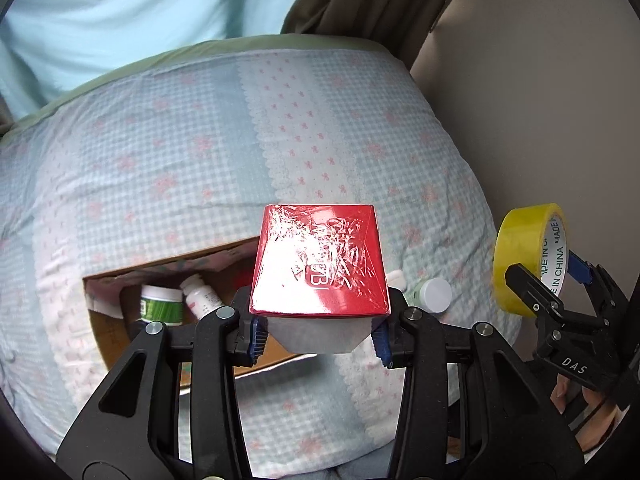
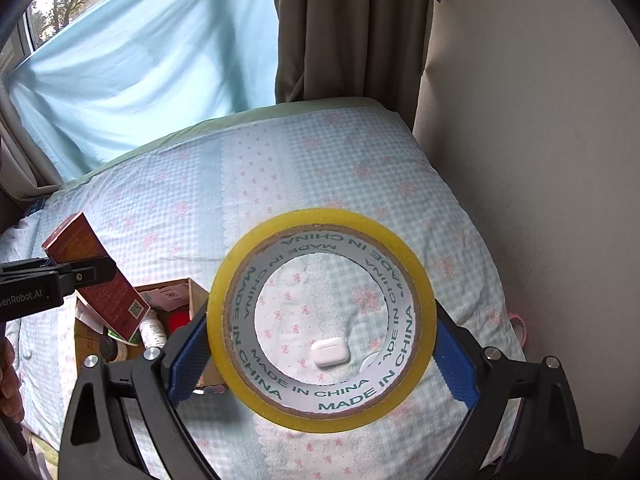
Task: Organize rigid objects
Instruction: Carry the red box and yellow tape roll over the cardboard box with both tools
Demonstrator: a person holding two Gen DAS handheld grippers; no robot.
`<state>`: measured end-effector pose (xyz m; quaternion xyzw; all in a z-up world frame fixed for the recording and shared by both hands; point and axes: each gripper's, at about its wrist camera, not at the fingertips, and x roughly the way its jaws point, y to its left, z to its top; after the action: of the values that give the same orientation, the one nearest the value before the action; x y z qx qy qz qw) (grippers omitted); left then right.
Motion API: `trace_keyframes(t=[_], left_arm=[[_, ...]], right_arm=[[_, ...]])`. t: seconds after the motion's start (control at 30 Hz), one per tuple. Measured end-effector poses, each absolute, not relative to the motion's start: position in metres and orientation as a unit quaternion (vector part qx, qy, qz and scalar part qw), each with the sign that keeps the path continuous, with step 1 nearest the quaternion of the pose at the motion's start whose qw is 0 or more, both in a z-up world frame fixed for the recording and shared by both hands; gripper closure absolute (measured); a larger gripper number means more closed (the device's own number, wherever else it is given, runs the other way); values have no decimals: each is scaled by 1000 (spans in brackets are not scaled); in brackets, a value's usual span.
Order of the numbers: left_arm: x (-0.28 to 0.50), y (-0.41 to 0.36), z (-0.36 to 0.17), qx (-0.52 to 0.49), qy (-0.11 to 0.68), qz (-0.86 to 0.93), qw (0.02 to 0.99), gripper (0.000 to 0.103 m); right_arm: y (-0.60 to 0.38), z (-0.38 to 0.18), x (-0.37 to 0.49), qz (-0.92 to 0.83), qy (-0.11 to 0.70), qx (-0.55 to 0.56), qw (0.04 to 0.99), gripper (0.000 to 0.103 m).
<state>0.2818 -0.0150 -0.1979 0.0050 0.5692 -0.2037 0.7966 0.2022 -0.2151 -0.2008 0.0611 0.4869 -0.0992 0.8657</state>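
Both hands are loaded at once, which suits a tidying job where loose items go into one container. In the left wrist view the left gripper point(image 1: 320, 334) has its jaws pinched on the lower end of a red box point(image 1: 320, 260) wrapped in glossy film, the box standing up in the centre of the frame so its long body clears the fingers. At the right edge of that view the right gripper point(image 1: 560, 292) carries a roll of yellow tape point(image 1: 520, 258). The right wrist view shows that grip from behind: the jaws are spread wide and pressed against opposite sides of the roll's outer rim, so the ring faces the camera and the bed shows through its hole. The cardboard box point(image 1: 108, 332), lower left in both views, lies open on the checked bedspread point(image 1: 180, 160) and already holds a green-labelled jar point(image 1: 160, 306) and a white bottle point(image 1: 200, 292); it looks like the collecting point. Still loose on the bedspread are a small white-capped jar point(image 1: 434, 294), just right of the red box, and a white earbud case point(image 2: 329, 353) seen through the tape ring. Both held items appear raised above the bed, likely for carrying over the open carton.
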Motion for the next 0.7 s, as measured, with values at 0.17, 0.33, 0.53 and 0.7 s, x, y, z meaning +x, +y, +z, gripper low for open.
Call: trace_keyframes(t=[0.17, 0.33, 0.53, 0.7], left_arm=[[266, 55, -186, -13, 558, -180, 810, 65], [257, 125, -183, -28, 555, -156, 817, 65], [253, 189, -193, -35, 559, -135, 817, 65], [257, 223, -214, -46, 570, -123, 811, 65]], right_arm=[[-165, -186, 194, -76, 482, 63, 870, 8], [-112, -185, 188, -57, 486, 68, 869, 8], [-52, -198, 189, -29, 503, 79, 860, 8], [-16, -221, 196, -13, 523, 88, 848, 8]])
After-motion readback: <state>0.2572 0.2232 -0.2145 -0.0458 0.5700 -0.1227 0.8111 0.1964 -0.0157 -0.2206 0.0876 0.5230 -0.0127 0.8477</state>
